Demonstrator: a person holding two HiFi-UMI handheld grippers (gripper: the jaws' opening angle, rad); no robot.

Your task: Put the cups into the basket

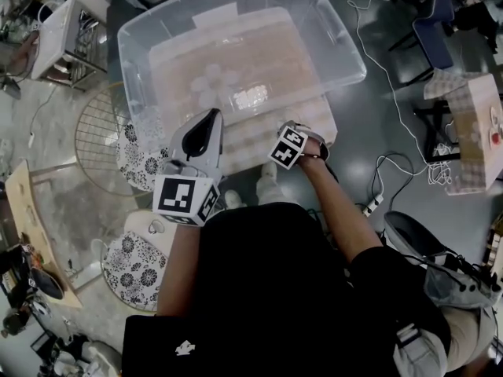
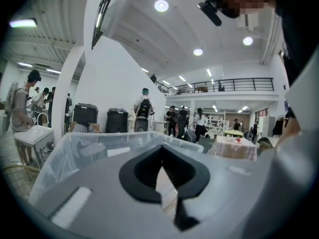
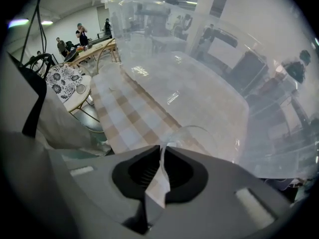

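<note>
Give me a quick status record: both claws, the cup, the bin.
right claw: shut on the wall of a clear cup
left claw: shut, nothing in it
clear cup: outside the bin, over the checked tablecloth
clear bin: open-topped, ahead of both claws
task step: cup gripped, not yet in the bin

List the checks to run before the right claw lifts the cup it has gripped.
1. Right claw shut on clear cup wall: ok.
2. Cup's base, on checked cloth or lifted: cannot tell.
3. Clear bin open on top: ok.
4. Left claw shut, nothing in it: ok.
5. Cups already inside bin: cannot tell, too hazy.
</note>
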